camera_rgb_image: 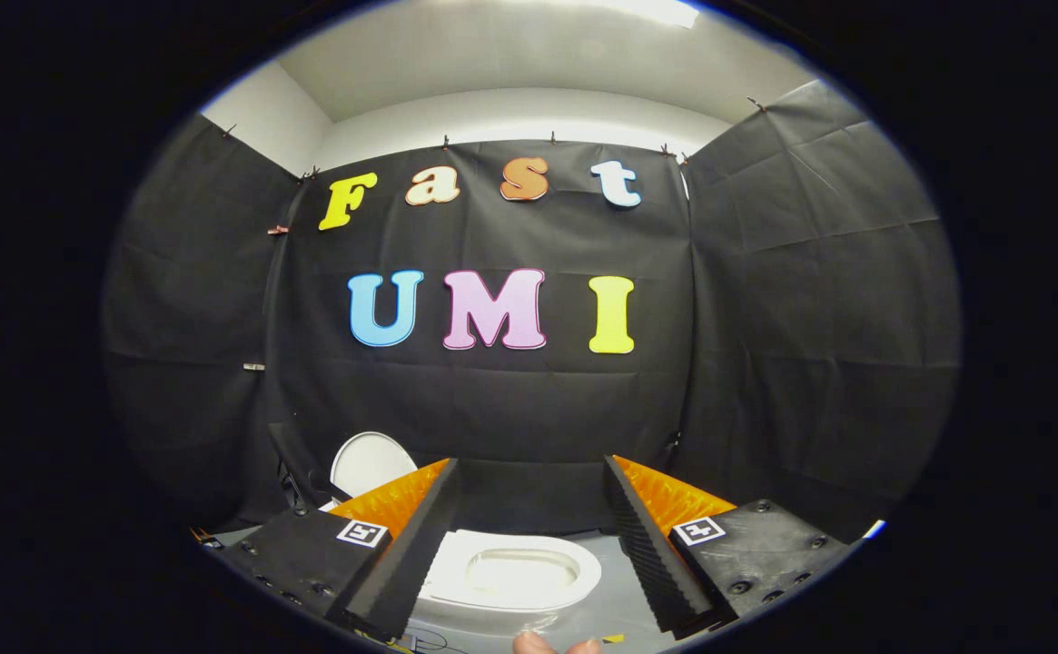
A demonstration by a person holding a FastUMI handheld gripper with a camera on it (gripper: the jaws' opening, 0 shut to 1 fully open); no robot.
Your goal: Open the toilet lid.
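Orange and black, your tongs (pixel 529 545) sit nearest to you with their two fingers spread wide apart and nothing held between them. Each finger carries a ribbed black pad on its inner face and a small square marker on its black base. At the very bottom, between the finger bases, a fingertip (pixel 536 644) of your hand peeks in.

Just ahead, in the gap between the fingers, you see the white toilet (pixel 510 572) on the grey floor (pixel 615 609), its seat ring and bowl facing up and exposed. The left finger covers the toilet's left side. The toilet lid (pixel 367 463) is already raised: it stands upright behind the tip of the left finger, a white rounded panel showing above the orange edge, leaning back toward the dark cloth.

Beyond the toilet, the black cloth wall (pixel 492 409) of the booth closes in on three sides, clipped up along its top edge. Above it you see a white wall and ceiling (pixel 529 64) with a bright light.
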